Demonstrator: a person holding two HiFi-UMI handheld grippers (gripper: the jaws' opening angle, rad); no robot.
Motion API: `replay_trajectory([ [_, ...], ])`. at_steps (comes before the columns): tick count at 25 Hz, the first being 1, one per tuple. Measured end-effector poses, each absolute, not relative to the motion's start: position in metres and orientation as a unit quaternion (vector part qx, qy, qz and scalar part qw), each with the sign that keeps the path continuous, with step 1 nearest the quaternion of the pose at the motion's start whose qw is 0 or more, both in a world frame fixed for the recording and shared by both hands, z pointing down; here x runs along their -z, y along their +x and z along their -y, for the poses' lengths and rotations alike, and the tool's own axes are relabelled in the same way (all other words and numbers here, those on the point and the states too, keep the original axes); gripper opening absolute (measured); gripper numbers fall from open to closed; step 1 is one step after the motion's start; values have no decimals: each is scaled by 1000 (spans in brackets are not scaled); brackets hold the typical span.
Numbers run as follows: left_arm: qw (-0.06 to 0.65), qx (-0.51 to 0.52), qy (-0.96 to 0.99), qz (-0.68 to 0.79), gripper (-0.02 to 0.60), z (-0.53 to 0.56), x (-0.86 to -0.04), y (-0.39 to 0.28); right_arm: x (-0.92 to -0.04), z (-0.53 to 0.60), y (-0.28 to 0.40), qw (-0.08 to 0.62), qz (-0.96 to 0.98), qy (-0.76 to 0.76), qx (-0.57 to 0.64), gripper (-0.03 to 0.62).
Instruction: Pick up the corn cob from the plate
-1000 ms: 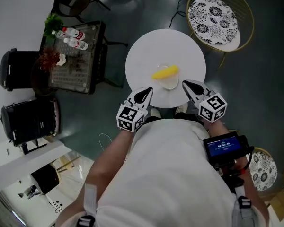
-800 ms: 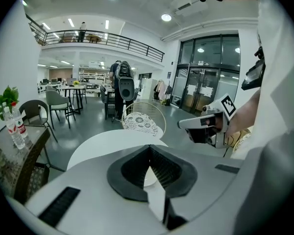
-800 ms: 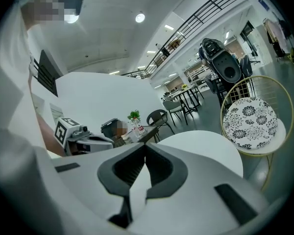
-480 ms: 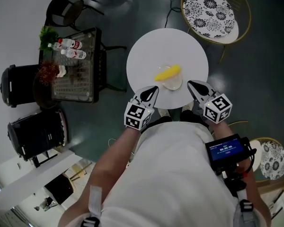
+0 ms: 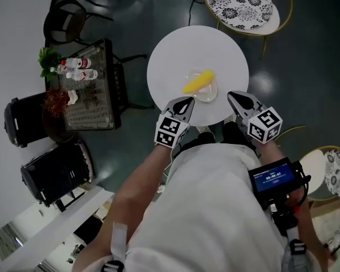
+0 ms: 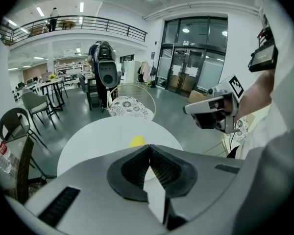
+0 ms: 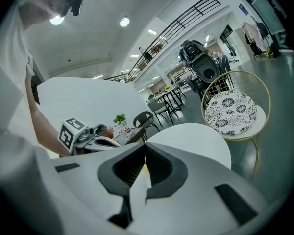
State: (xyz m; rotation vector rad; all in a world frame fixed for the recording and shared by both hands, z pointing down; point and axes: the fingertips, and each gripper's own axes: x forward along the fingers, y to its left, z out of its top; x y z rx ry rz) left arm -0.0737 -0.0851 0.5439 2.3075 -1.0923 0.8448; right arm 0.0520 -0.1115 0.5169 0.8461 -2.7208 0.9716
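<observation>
Left hand-held gripper (image 5: pixel 185 101) first: jaws pressed tight together with nothing between them, tip poised over the near edge of the round white desk (image 5: pixel 175 50), just below the centre of the head view. Across from it, the right hand-held gripper (image 5: pixel 234 97) sits right of centre, jaws likewise closed and empty, marker cube toward the person's body. Both tips angle in on the same target, flanking it from either side. I'd judge that a ready stance, with the approach not yet finished, and whichever one takes the pick will have to open up before it can grip.

And there's the target: the corn cob (image 5: pixel 199 82), lying on a small pale plate (image 5: pixel 208 98) on the near half of the desk, between and just beyond the two tips, touched by neither. It's bright yellow, short and stubby, lying on a slant with its higher end toward the right. In the left gripper view, only a yellow end peeks above the closed jaws.
</observation>
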Motion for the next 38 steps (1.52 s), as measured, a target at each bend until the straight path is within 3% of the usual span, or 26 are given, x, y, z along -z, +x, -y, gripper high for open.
replay_trajectory([
  [22, 203, -430, 836, 275, 12, 106, -606, -58, -547, 93, 82, 44, 872, 338, -350, 8],
  [38, 156, -548, 797, 198, 197, 124, -650, -61, -555, 89, 100, 35, 855, 370, -360, 8],
])
